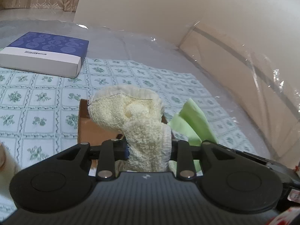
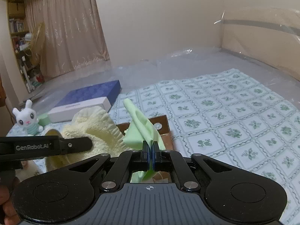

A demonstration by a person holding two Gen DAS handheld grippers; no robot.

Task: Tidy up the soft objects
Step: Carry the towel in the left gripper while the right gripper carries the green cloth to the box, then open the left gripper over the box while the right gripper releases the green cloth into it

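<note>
My left gripper (image 1: 149, 148) is shut on a cream terry towel (image 1: 129, 110), which stands up bunched from between its jaws above a brown cardboard box (image 1: 90, 129). The towel also shows in the right wrist view (image 2: 93, 125), with the left gripper (image 2: 82, 144) beside it. My right gripper (image 2: 150, 150) is shut on a light green cloth (image 2: 140, 125), held over the same box (image 2: 163, 125). The green cloth shows at the right of the towel in the left wrist view (image 1: 195, 121).
A blue and white flat box (image 1: 46, 52) lies at the far left on the green-patterned tablecloth (image 1: 37, 97). A white plush rabbit (image 2: 28, 118) and a small green object (image 2: 44, 119) sit at the left. Clear plastic sheeting (image 2: 187, 60) covers the surface behind.
</note>
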